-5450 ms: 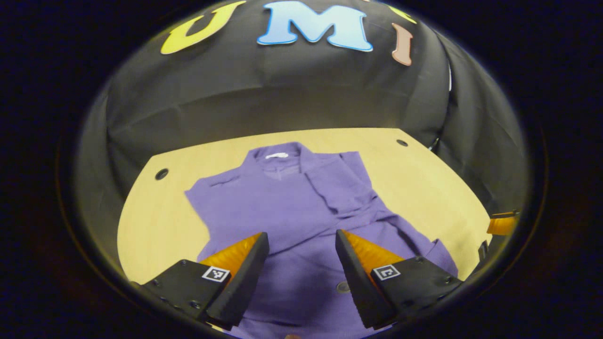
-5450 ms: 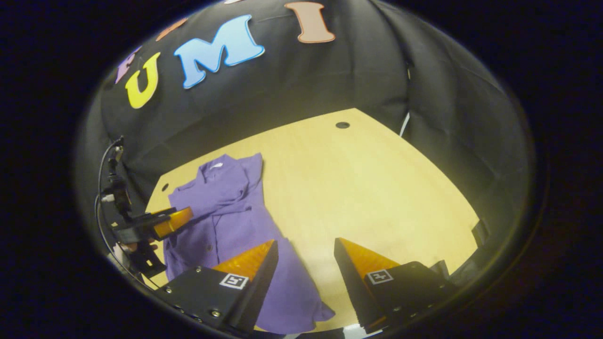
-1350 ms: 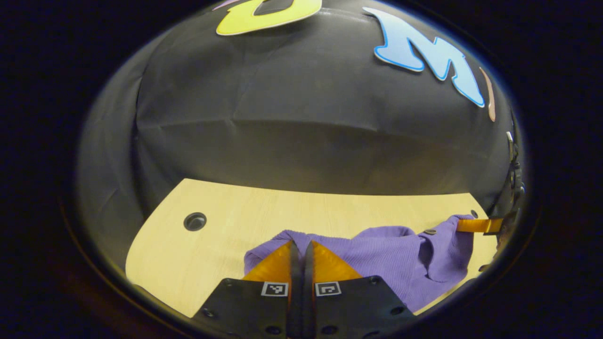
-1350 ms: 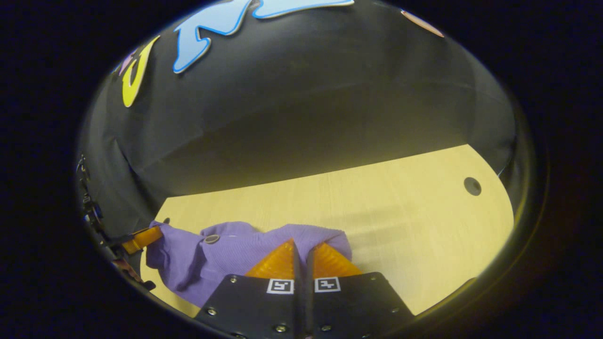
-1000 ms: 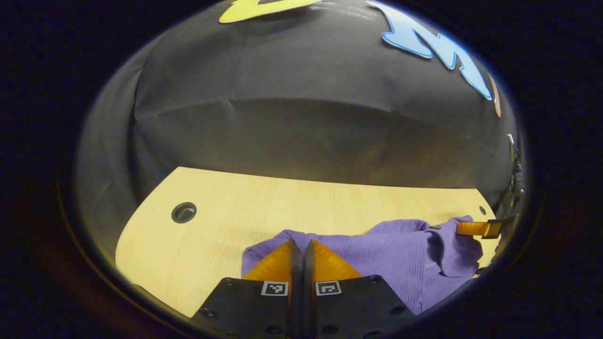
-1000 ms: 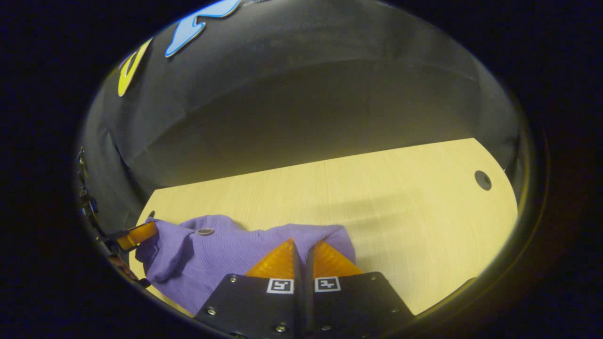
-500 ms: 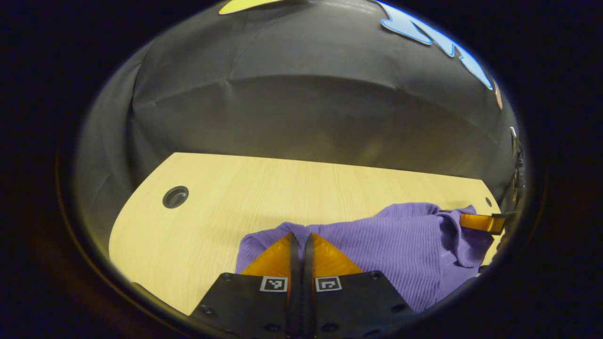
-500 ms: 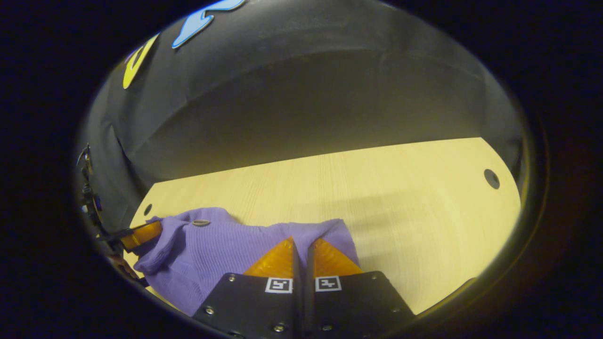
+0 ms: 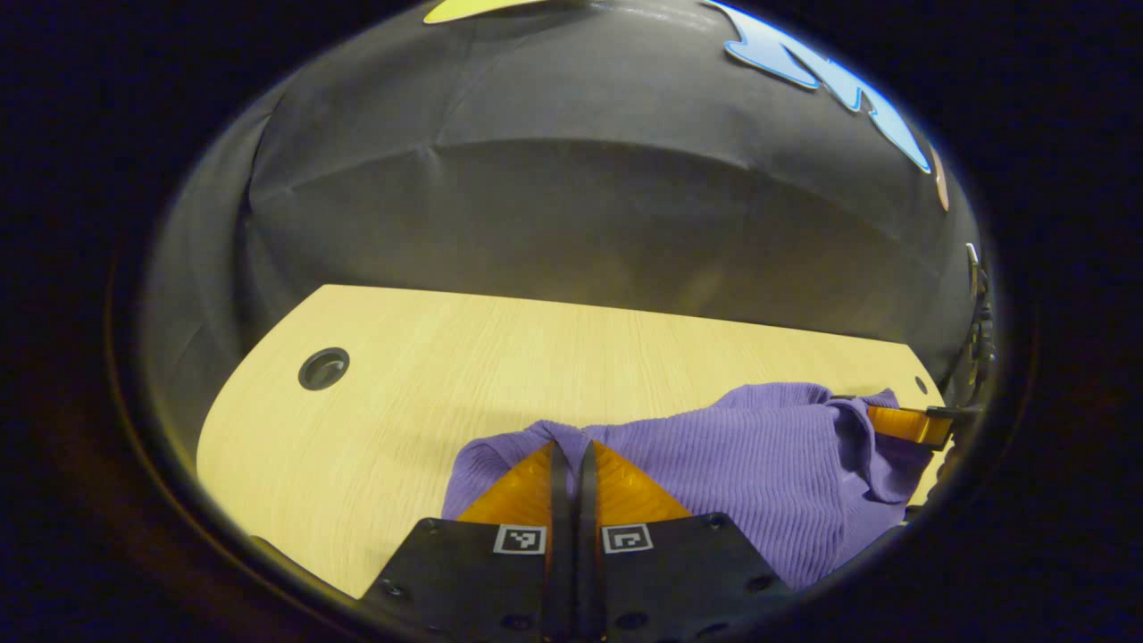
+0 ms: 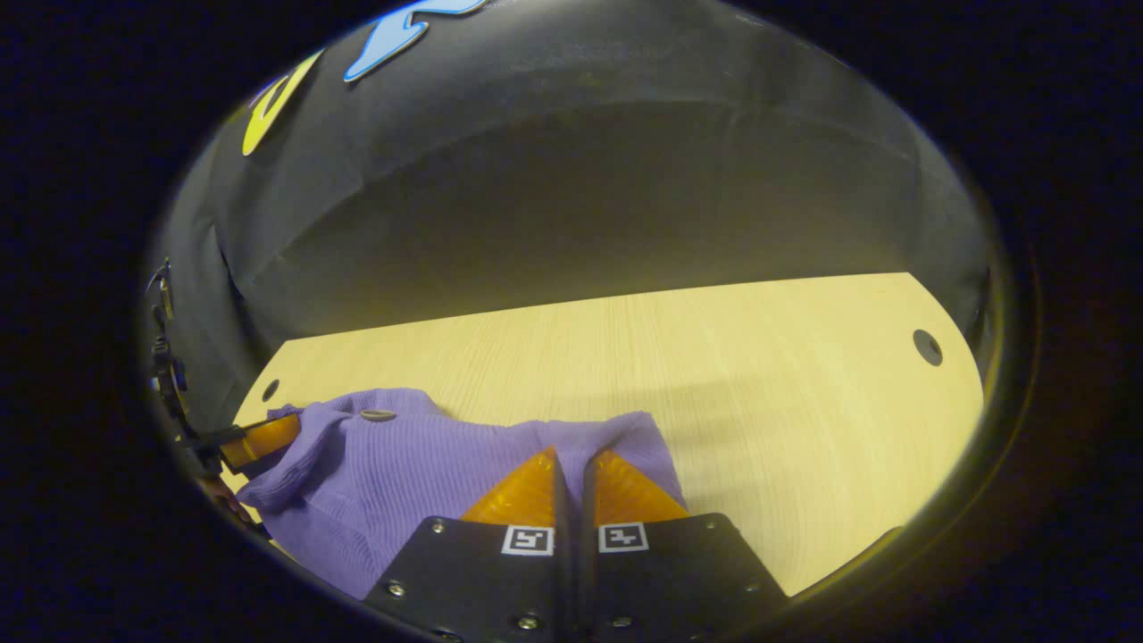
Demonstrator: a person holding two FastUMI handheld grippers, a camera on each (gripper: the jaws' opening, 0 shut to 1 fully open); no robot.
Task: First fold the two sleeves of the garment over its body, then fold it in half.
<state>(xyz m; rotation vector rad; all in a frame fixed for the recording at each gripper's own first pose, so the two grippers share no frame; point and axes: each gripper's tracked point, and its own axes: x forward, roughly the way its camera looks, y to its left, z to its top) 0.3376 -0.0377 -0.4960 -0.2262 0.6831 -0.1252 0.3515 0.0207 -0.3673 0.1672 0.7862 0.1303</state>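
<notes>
While grippers (image 9: pixel 569 451) pinch garment (image 9: pixel 759 473), bare table (image 9: pixel 429 384)

I counted one garment (image 9: pixel 741 464), purple, bunched on one table (image 9: pixel 464 357). There were two grippers in play: my left gripper (image 9: pixel 567 451) and my right gripper (image 10: pixel 569 457), each with two orange fingers (image 9: pixel 518 487). In the left gripper view I saw two holes in the tabletop, one big hole (image 9: pixel 323 368) and one small hole (image 9: pixel 920 385). One button (image 10: pixel 378 415) showed on the cloth.
</notes>
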